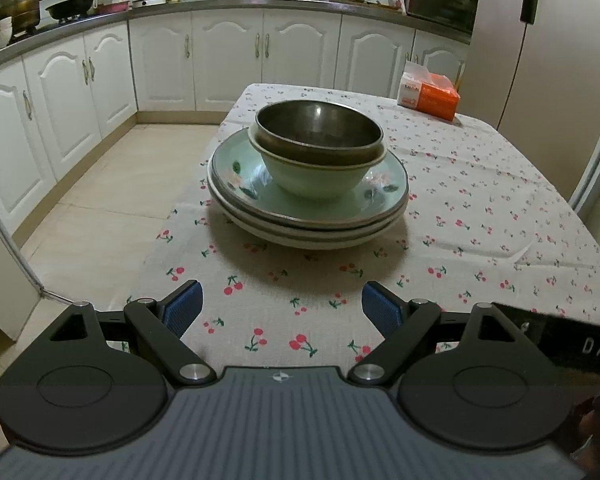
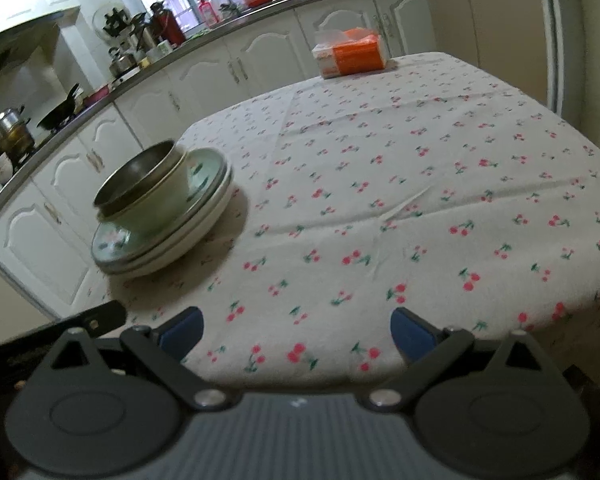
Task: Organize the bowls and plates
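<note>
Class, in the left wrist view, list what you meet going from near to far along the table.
Open left gripper → stack of pale green floral plates carrying nested bowls → orange tissue box.

Left wrist cam: low over near table edge, faces straight at dish stack point(image 1: 308, 176), stack near and centred, cabinets point(image 1: 228, 60) behind. Right wrist cam: same edge, further right, tilted, stack point(image 2: 160, 208) off to left. Shared: stack, cherry tablecloth point(image 1: 480, 200), tissue box point(image 1: 428, 94), counter.
</note>
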`<action>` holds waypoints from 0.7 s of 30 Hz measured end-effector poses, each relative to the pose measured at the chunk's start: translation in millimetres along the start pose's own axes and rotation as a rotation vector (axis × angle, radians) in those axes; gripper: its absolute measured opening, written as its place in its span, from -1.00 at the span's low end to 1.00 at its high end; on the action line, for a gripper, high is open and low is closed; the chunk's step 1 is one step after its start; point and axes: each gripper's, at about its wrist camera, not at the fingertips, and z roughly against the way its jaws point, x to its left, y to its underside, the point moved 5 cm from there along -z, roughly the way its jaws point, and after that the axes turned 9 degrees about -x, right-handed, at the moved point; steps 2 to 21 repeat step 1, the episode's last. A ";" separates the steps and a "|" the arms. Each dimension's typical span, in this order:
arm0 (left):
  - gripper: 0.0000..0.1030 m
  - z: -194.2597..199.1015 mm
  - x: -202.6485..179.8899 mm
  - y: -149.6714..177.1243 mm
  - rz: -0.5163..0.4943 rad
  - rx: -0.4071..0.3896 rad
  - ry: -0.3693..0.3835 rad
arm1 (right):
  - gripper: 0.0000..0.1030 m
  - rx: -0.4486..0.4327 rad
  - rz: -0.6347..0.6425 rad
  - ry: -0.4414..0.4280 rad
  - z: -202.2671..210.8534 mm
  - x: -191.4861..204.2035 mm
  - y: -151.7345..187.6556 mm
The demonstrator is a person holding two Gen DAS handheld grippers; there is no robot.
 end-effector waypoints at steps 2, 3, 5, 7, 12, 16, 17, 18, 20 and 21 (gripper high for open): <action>1.00 0.0 0.7 -2.3 0.003 -0.002 -0.005 | 0.93 -0.008 -0.006 0.004 -1.3 -3.2 -4.2; 1.00 0.0 0.7 -2.3 0.003 -0.002 -0.005 | 0.93 -0.008 -0.006 0.004 -1.3 -3.2 -4.2; 1.00 0.0 0.7 -2.3 0.003 -0.002 -0.005 | 0.93 -0.008 -0.006 0.004 -1.3 -3.2 -4.2; 1.00 0.0 0.7 -2.3 0.003 -0.002 -0.005 | 0.93 -0.008 -0.006 0.004 -1.3 -3.2 -4.2; 1.00 0.0 0.7 -2.3 0.003 -0.002 -0.005 | 0.93 -0.008 -0.006 0.004 -1.3 -3.2 -4.2; 1.00 0.0 0.7 -2.3 0.003 -0.002 -0.005 | 0.93 -0.008 -0.006 0.004 -1.3 -3.2 -4.2; 1.00 0.0 0.7 -2.3 0.003 -0.002 -0.005 | 0.93 -0.008 -0.006 0.004 -1.3 -3.2 -4.2; 1.00 0.0 0.7 -2.3 0.003 -0.002 -0.005 | 0.93 -0.008 -0.006 0.004 -1.3 -3.2 -4.2; 1.00 0.0 0.7 -2.3 0.003 -0.002 -0.005 | 0.93 -0.008 -0.006 0.004 -1.3 -3.2 -4.2; 1.00 0.0 0.7 -2.3 0.003 -0.002 -0.005 | 0.93 -0.008 -0.006 0.004 -1.3 -3.2 -4.2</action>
